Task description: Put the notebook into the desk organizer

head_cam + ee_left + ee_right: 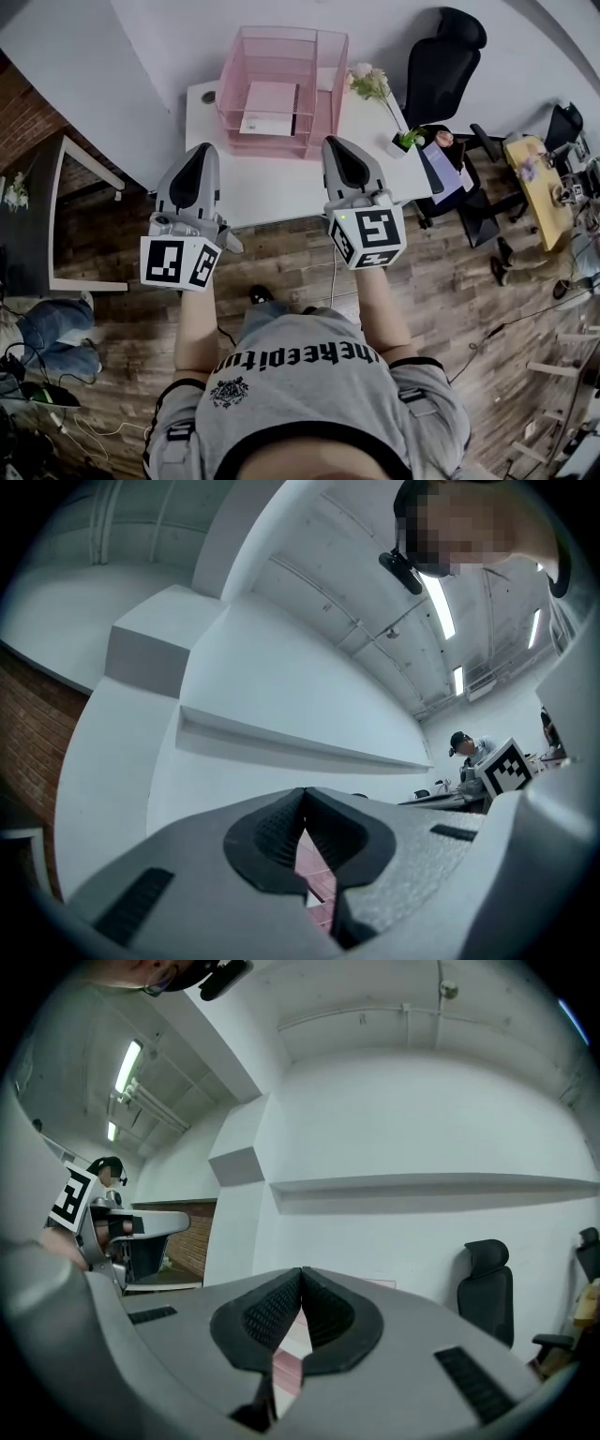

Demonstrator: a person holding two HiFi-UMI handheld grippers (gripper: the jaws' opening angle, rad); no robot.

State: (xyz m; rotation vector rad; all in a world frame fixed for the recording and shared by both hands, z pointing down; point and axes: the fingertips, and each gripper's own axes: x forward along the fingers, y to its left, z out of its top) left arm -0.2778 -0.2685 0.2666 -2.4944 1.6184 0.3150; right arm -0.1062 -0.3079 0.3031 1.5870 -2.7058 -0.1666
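A pink wire desk organizer (281, 84) stands at the back of the white table (272, 192). A pale notebook (270, 108) with a dark spine lies flat inside it. My left gripper (204, 152) hovers over the table's front left edge, short of the organizer, its jaws shut on nothing. My right gripper (336, 144) is level with it at the front right, also shut and empty. In the left gripper view the gripper (302, 794) has its tips meeting, with pink wire showing below them. The right gripper (301, 1274) looks the same in its own view.
A small potted plant (405, 141) and pale flowers (370, 82) stand at the table's right end. Behind that is a black office chair (445, 66). A white frame desk (56, 216) is at the left. Wood floor lies below, with a yellow table (539, 187) far right.
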